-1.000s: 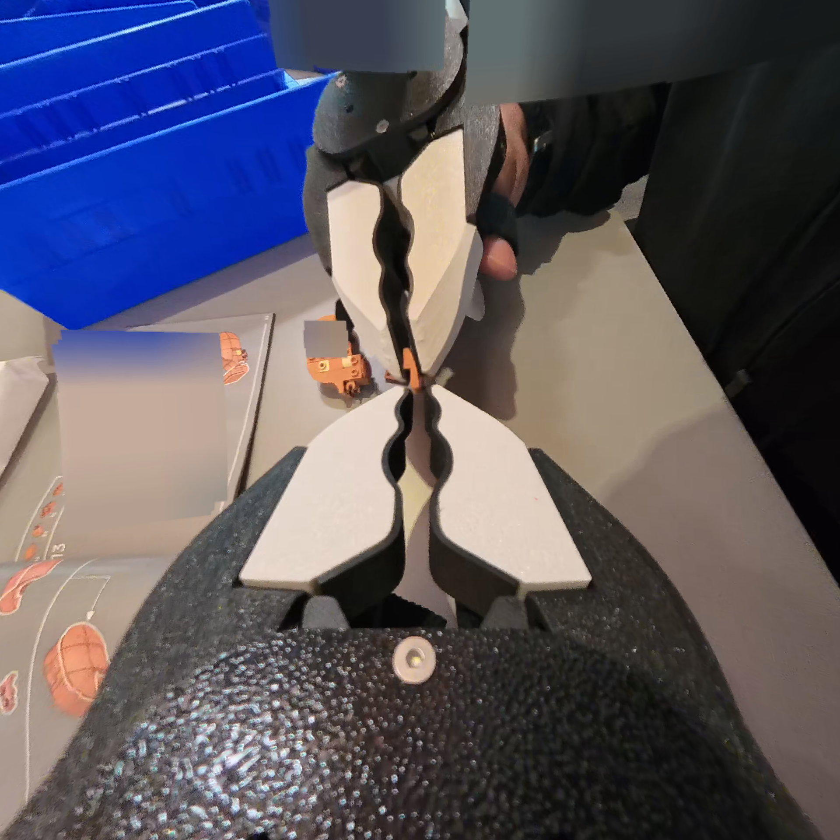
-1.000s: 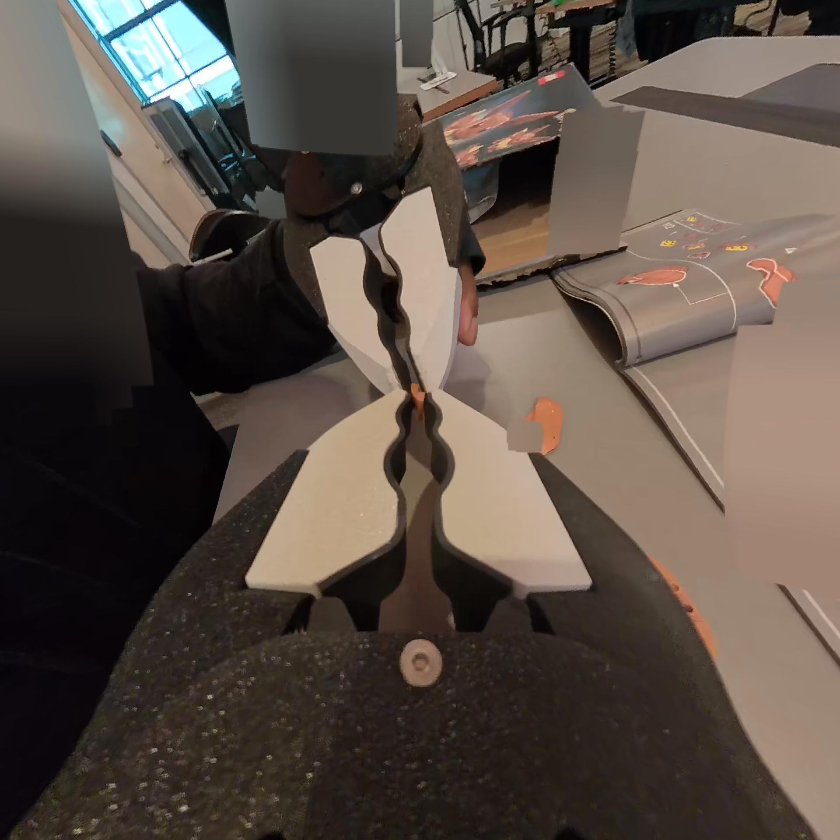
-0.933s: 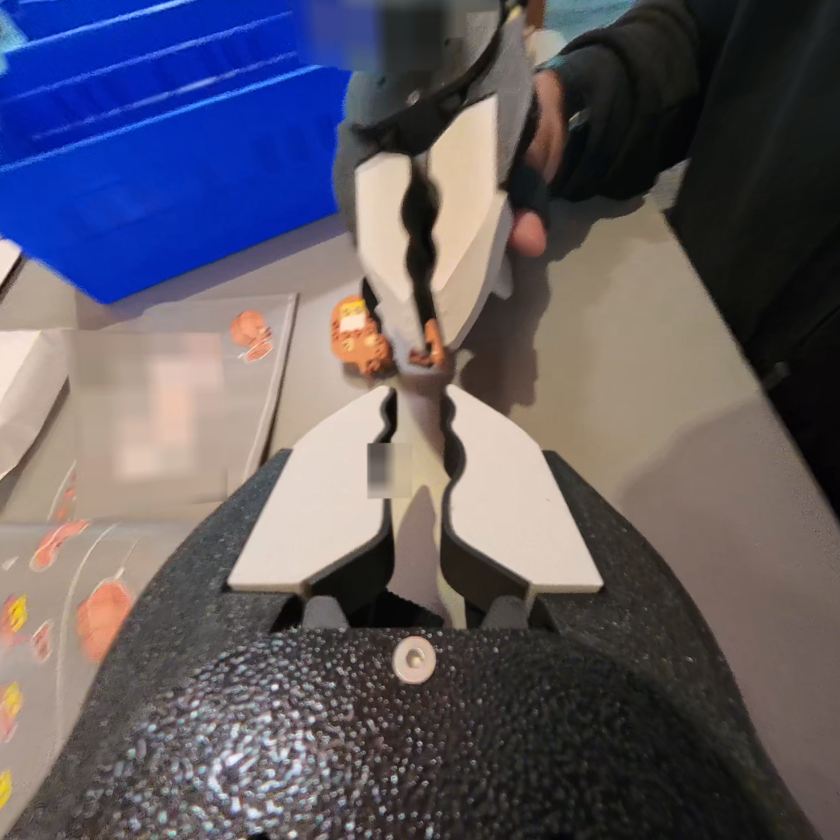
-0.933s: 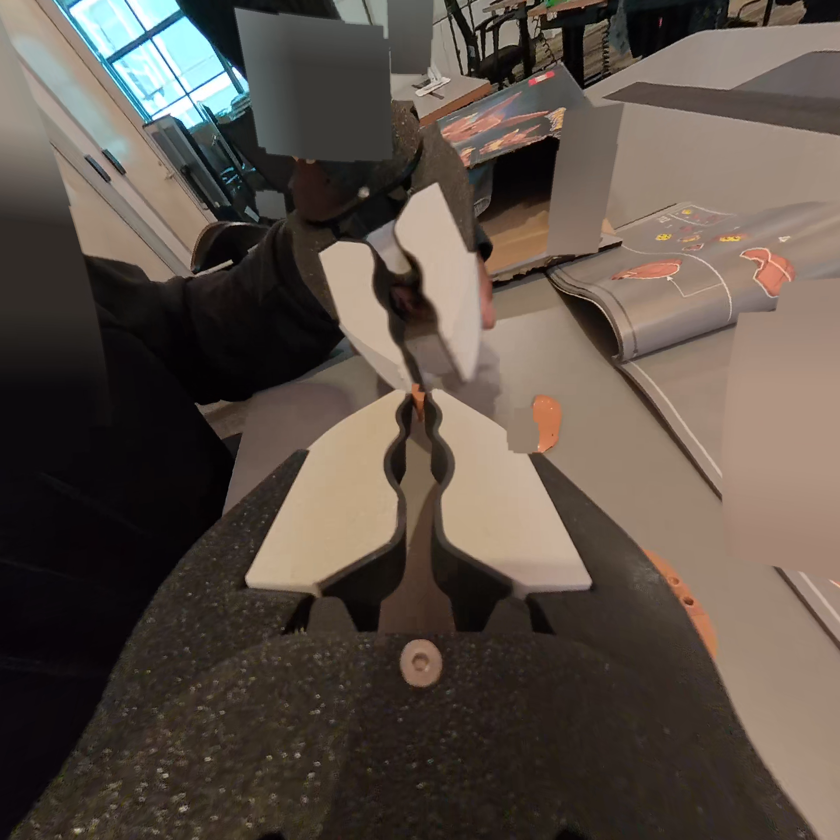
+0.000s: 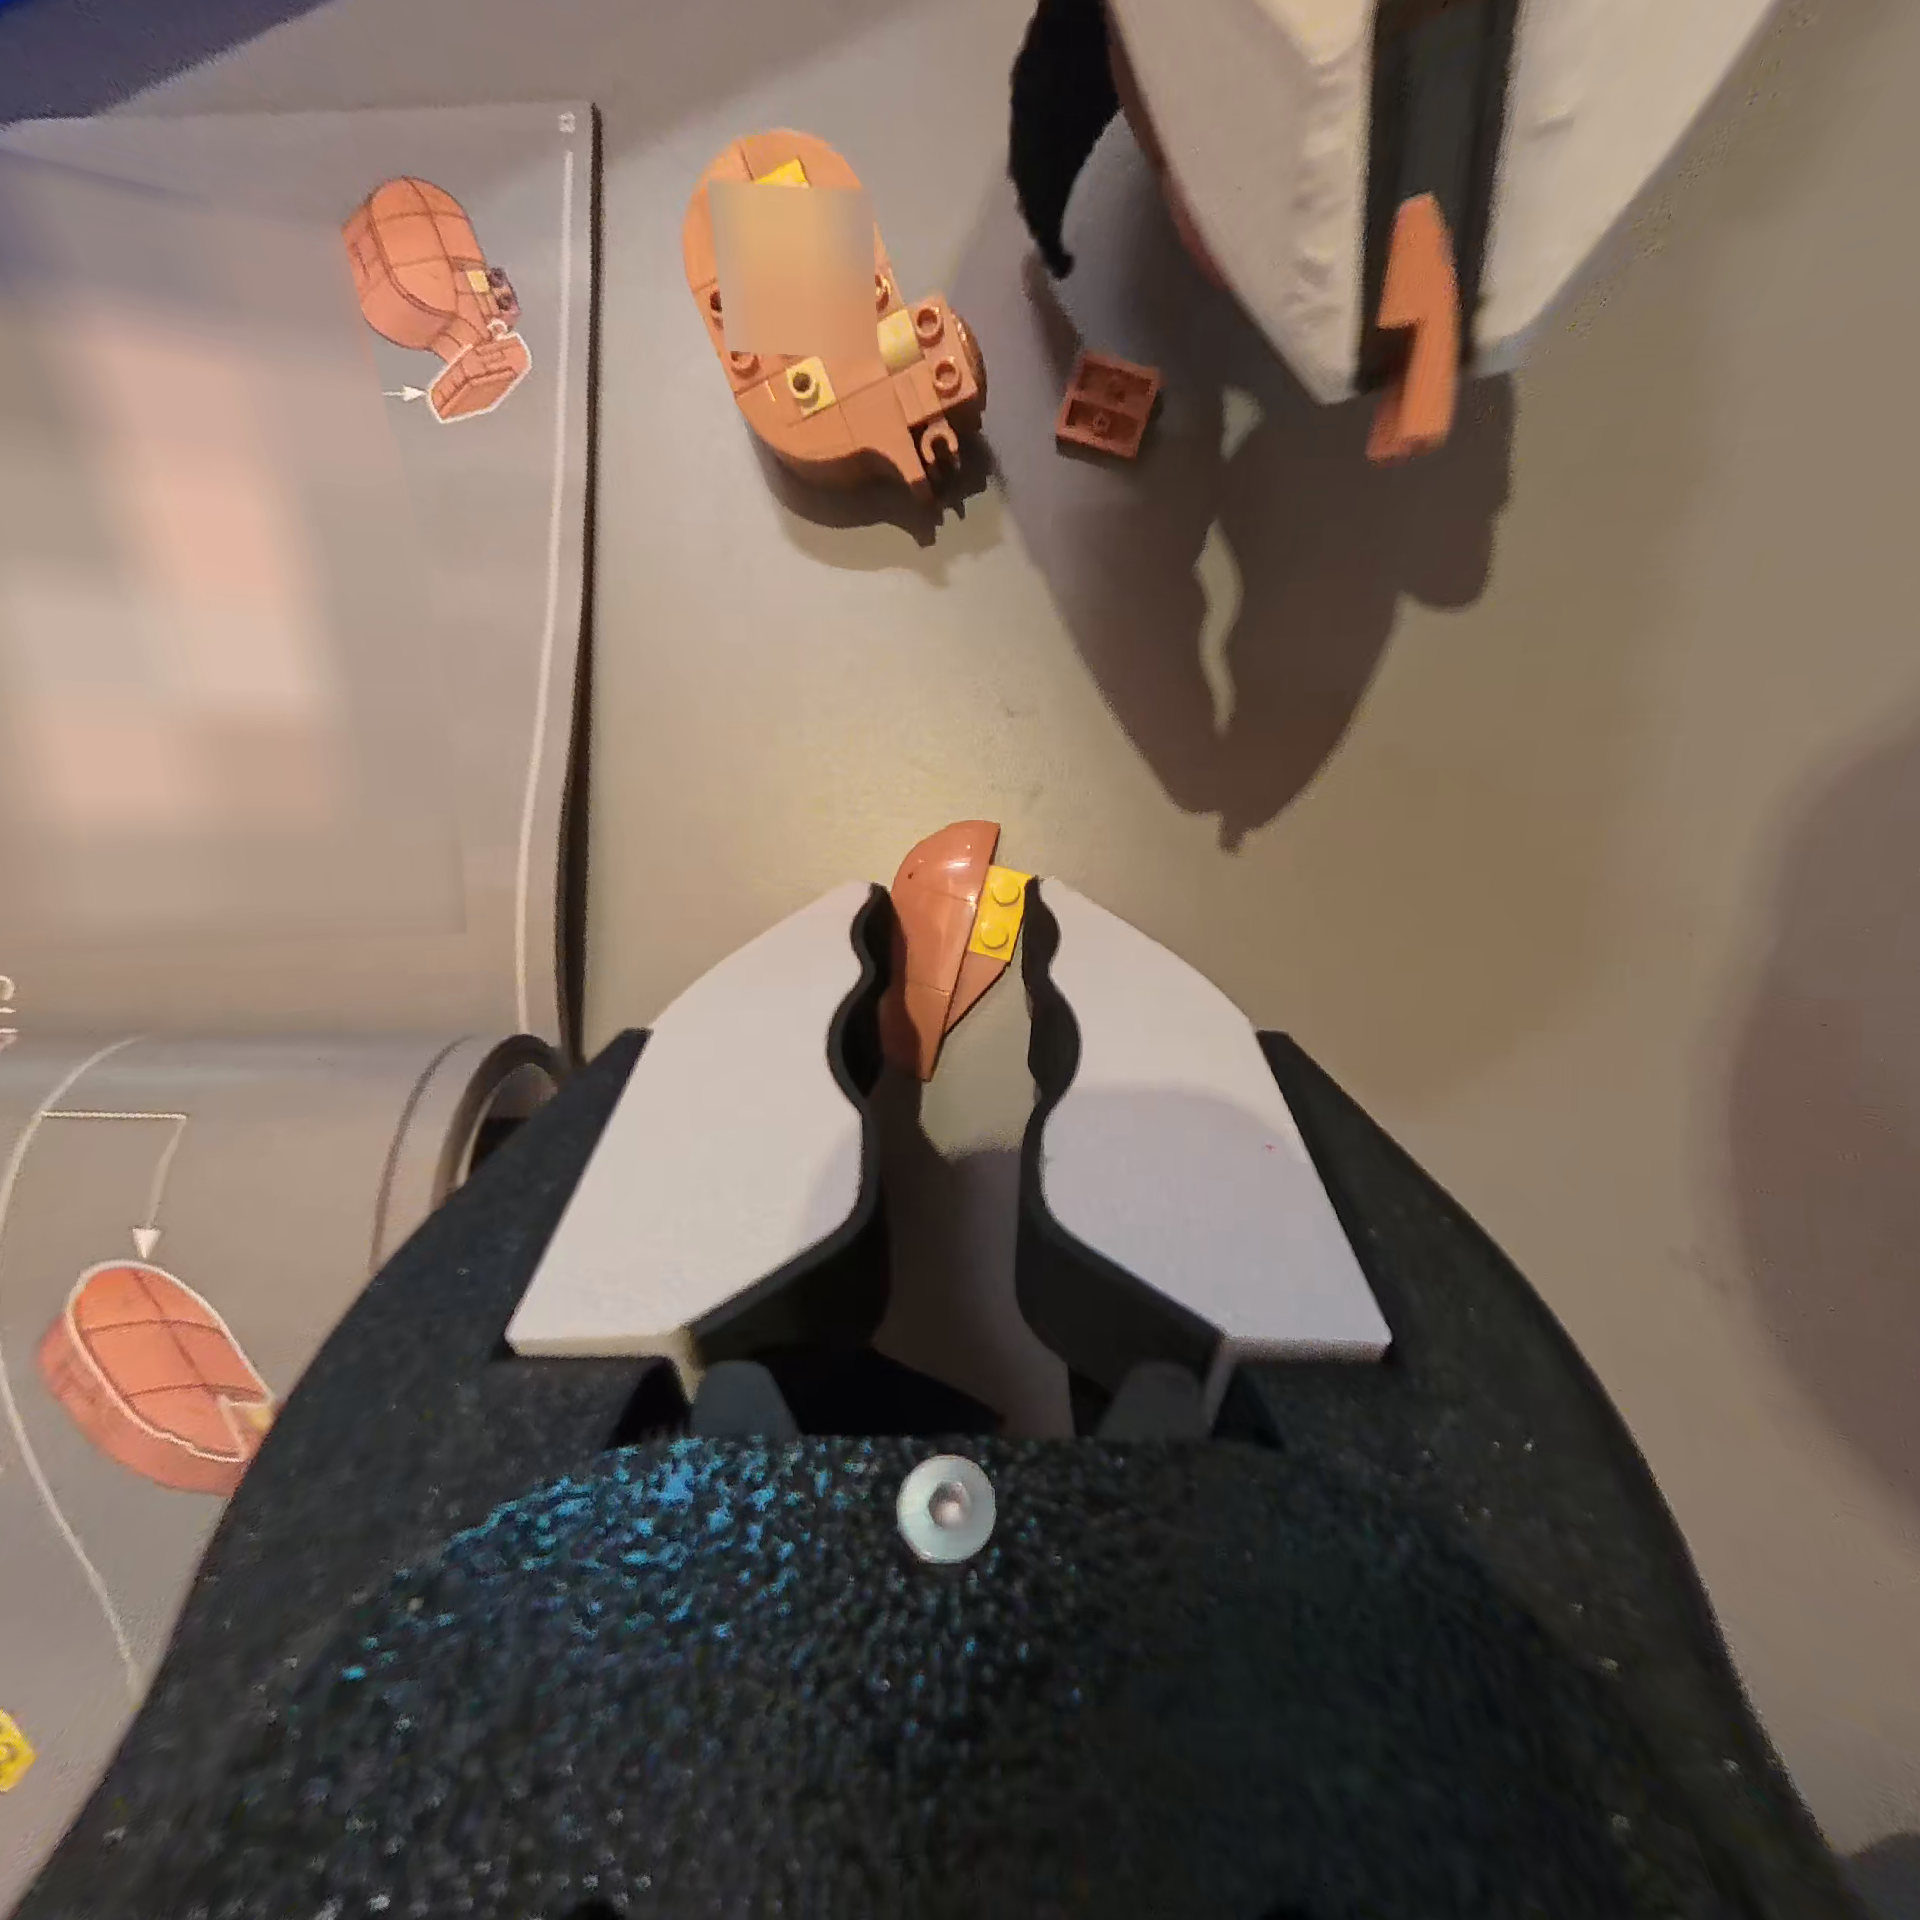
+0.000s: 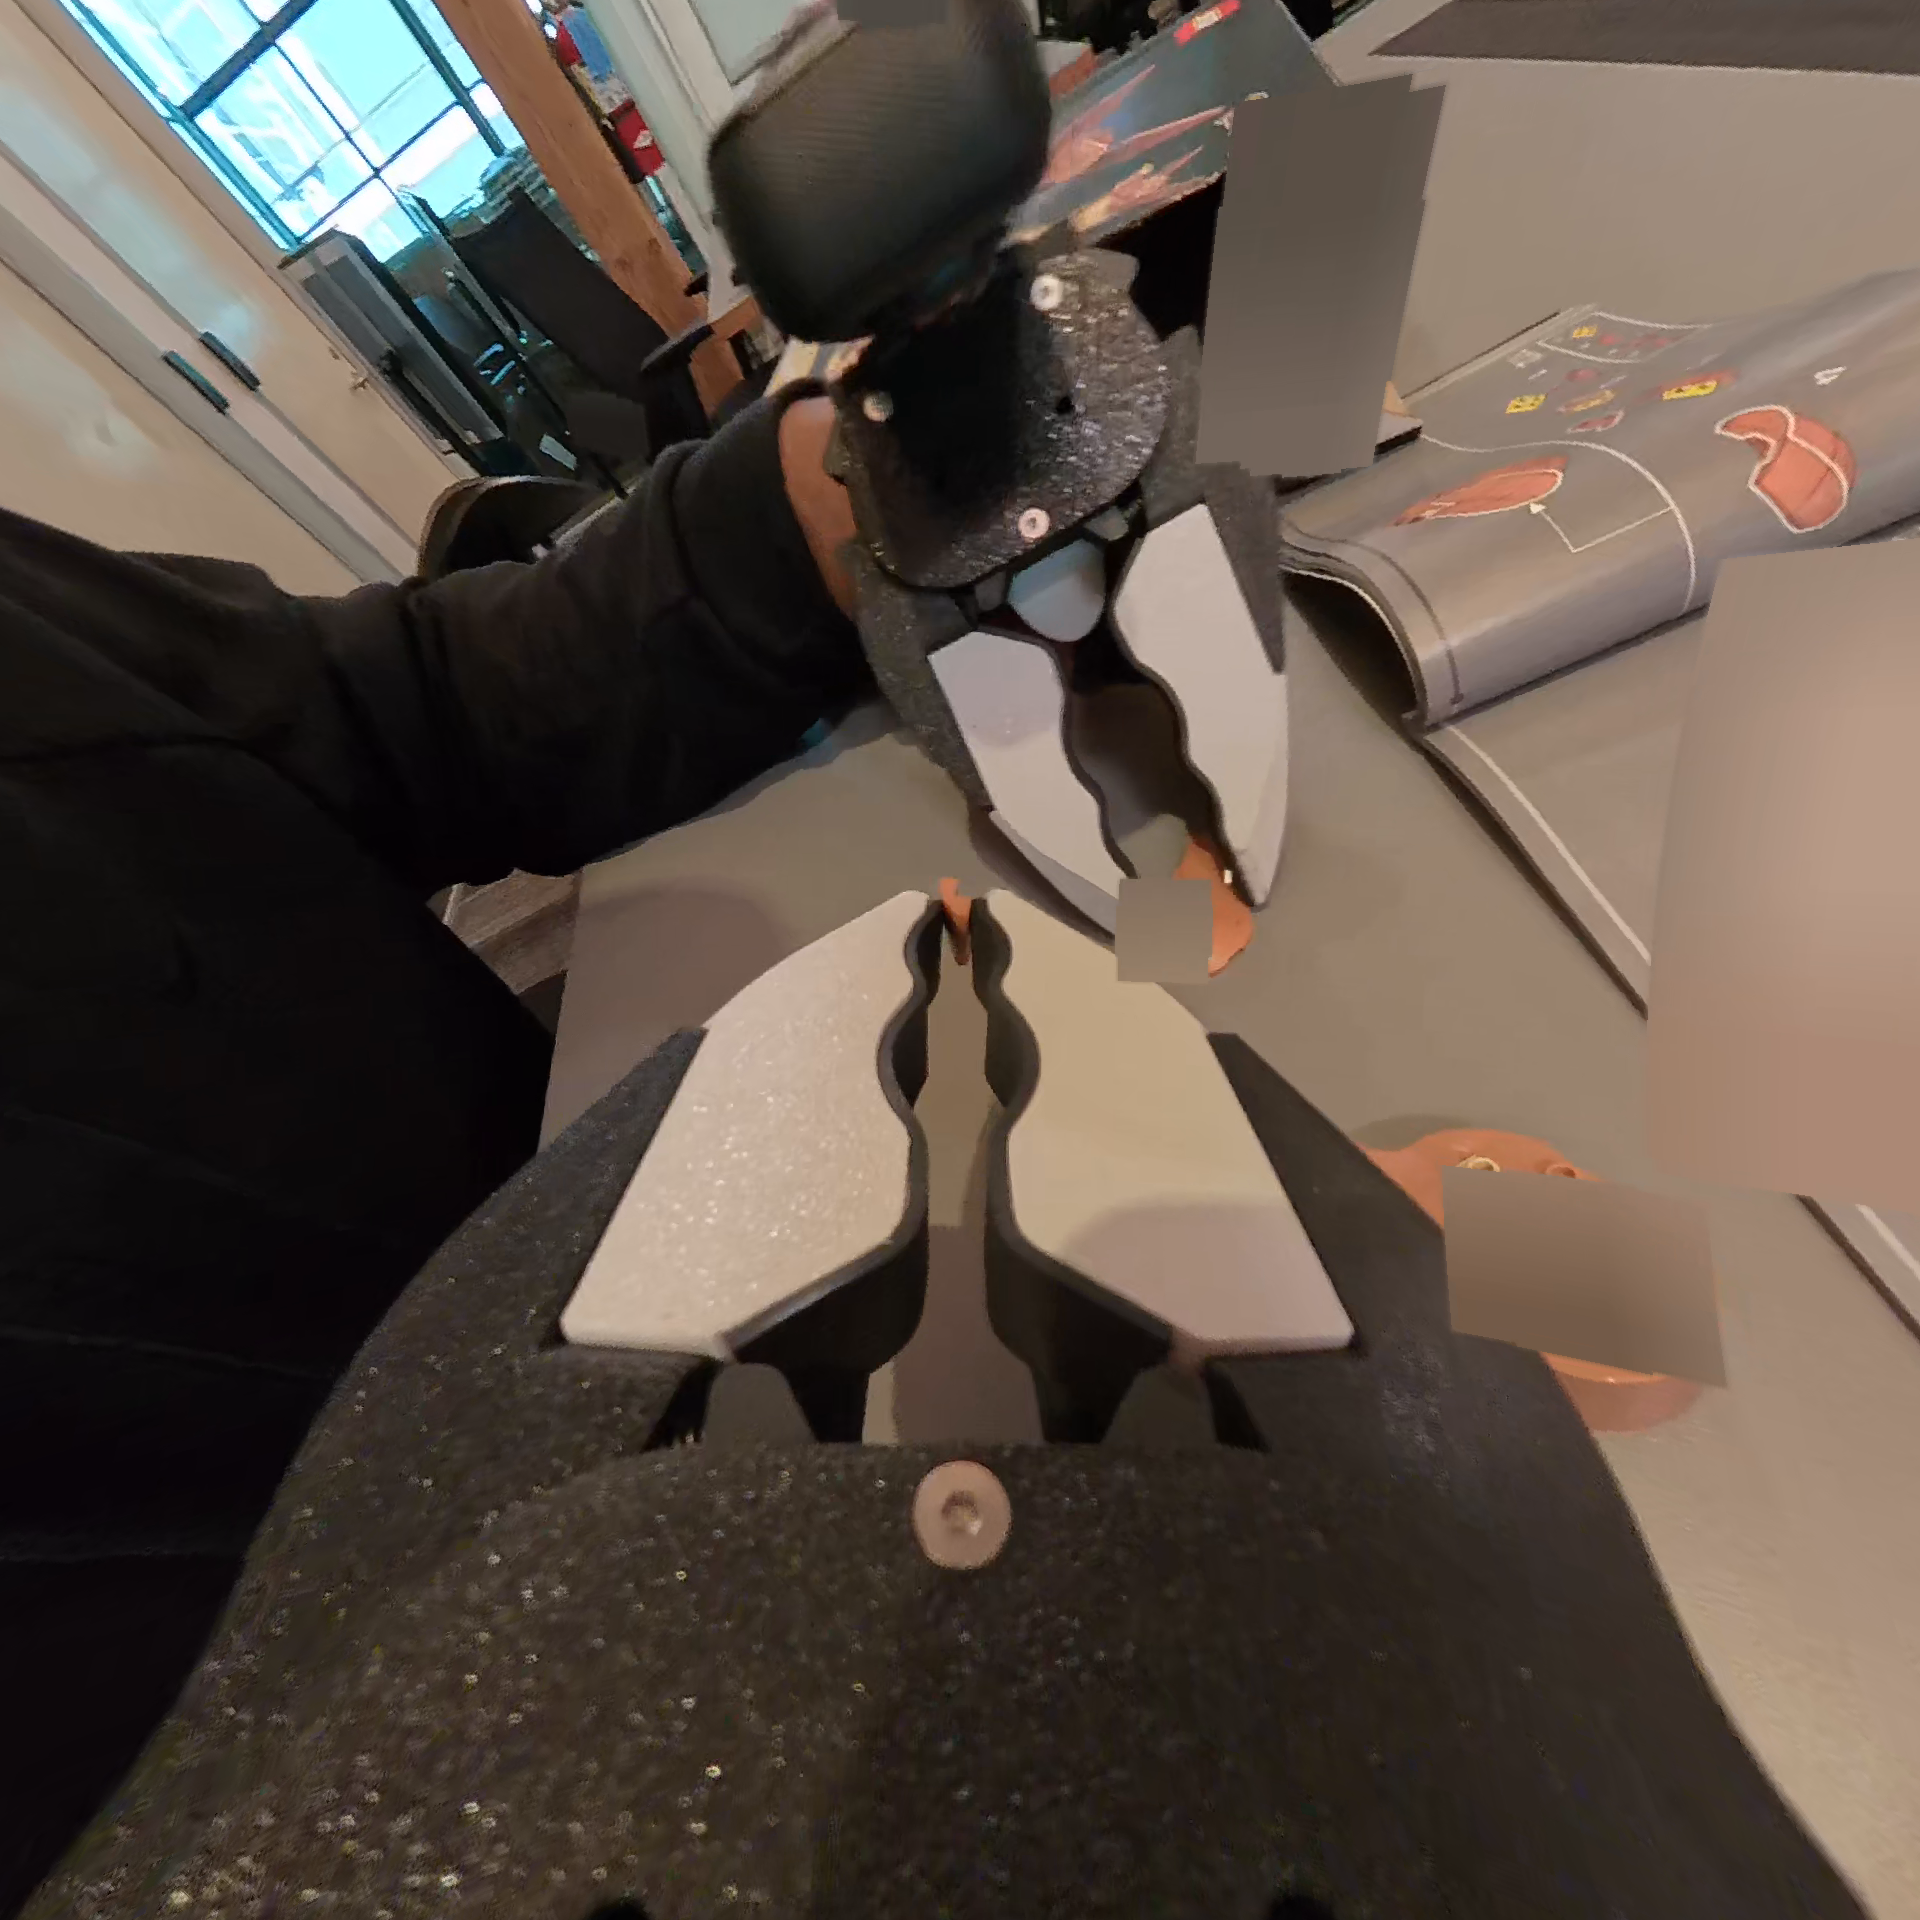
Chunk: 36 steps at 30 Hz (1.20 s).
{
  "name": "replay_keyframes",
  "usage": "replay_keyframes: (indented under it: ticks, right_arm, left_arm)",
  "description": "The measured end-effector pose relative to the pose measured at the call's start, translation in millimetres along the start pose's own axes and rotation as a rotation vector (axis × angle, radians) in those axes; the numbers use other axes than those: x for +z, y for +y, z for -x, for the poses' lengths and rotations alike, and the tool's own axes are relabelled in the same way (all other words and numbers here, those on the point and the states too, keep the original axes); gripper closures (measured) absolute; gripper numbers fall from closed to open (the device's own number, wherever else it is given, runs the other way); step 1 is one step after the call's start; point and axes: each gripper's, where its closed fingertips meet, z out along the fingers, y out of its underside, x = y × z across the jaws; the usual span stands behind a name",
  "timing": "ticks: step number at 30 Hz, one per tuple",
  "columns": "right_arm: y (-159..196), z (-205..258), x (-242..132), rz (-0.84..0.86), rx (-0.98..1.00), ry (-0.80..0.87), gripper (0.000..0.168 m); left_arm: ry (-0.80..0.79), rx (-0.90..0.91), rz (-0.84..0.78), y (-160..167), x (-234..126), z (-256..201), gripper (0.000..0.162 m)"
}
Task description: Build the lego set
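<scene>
Left gripper: fingers clenched near their tips on a small curved brown piece with a yellow studded plate; the piece stands on edge between the fingers, its rounded end poking past the tips, held over the grey table.

Right gripper: fingers clenched on a thin brown sloped piece, only its end showing beyond the tips. In the left wrist view the same gripper hangs ahead and to the right of the left fingers, the brown piece gripped at its tips.

Partly built brown model: lies on the table well ahead of the left fingers, slightly to their left; studs and yellow parts face up, part of it under a blurred patch.

Loose dark-brown plate: on the table just right of the model, between it and the right gripper's tips.

Instruction booklet: open on the table, left of the left fingers, pages showing brown assemblies.

Sleeve: black, behind the left gripper in the right wrist view.
</scene>
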Motion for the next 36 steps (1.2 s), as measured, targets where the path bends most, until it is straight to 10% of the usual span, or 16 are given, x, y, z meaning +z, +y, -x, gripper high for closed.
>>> replay_keyframes:
  ticks: [4, 18, 36]
  right_arm:
    - [6.6, -9.1, 3.8, 0.021, 0.059, 0.042, 0.163]
    - [12.2, -10.2, 5.7, 0.062, 0.03, 0.064, 0.163]
    - [22.6, -21.4, 7.4, 0.084, 0.171, 0.096, 0.163]
  left_arm:
    - [-0.011, -0.031, -0.104, -12.0, -7.0, -8.7, 0.162]
    - [-0.064, -0.206, -0.047, 7.5, -6.0, 4.7, 0.125]
    - [-0.173, -0.032, -0.135, -20.9, -4.5, -10.5, 0.14]
